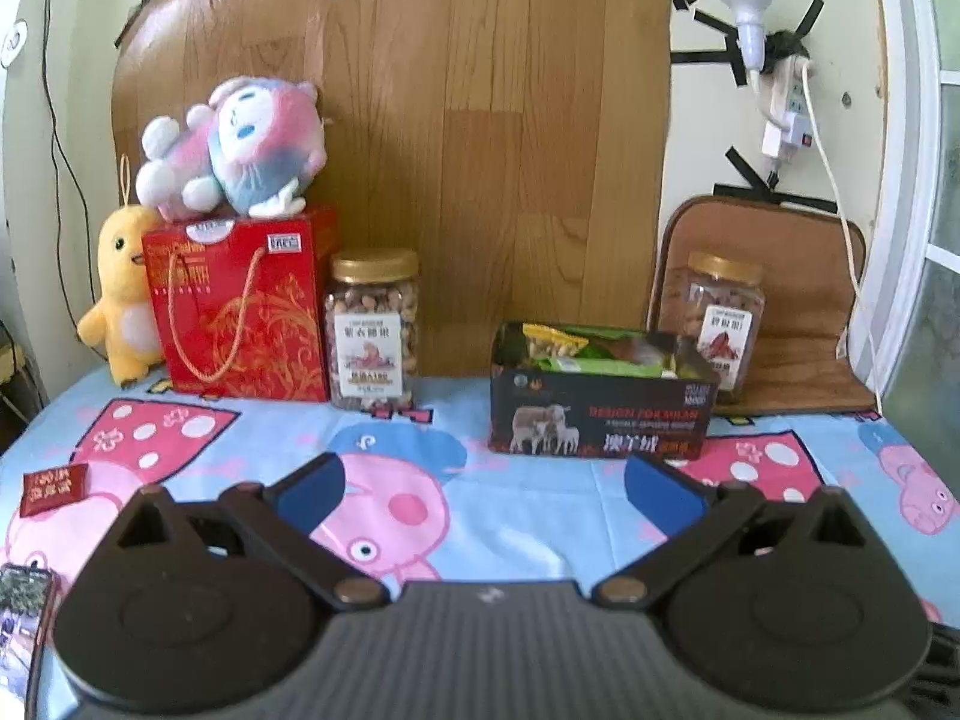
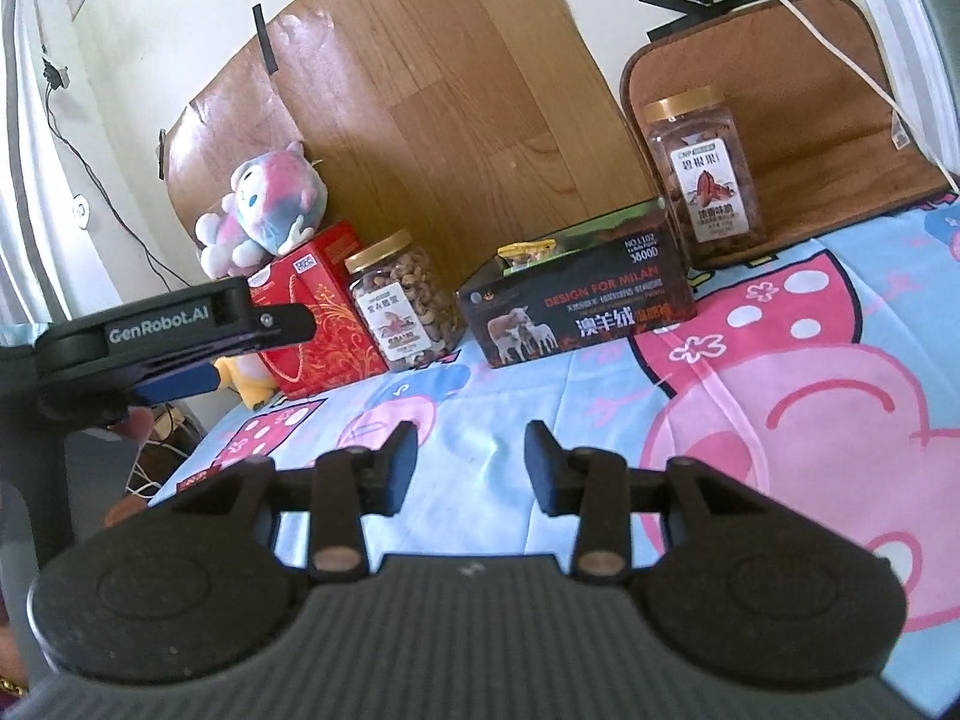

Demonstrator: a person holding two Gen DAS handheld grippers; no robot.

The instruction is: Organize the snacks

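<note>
Blue cartoon-print cloth (image 1: 516, 528) meets a taped wood-grain sheet (image 1: 480, 150).

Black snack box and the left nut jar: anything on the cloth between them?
Nothing. Between the black snack box and the left nut jar lies only bare cartoon tablecloth, wood panel behind. Left wrist view shows it; right wrist agrees.

Glossy clear-plastic jar (image 1: 372, 330), printed cloth tablecloth (image 1: 522, 516), wood-grain board (image 1: 480, 150).

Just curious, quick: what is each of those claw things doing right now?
Left gripper: jaws open, holding nothing.
Right gripper: jaws open, holding nothing.
</note>
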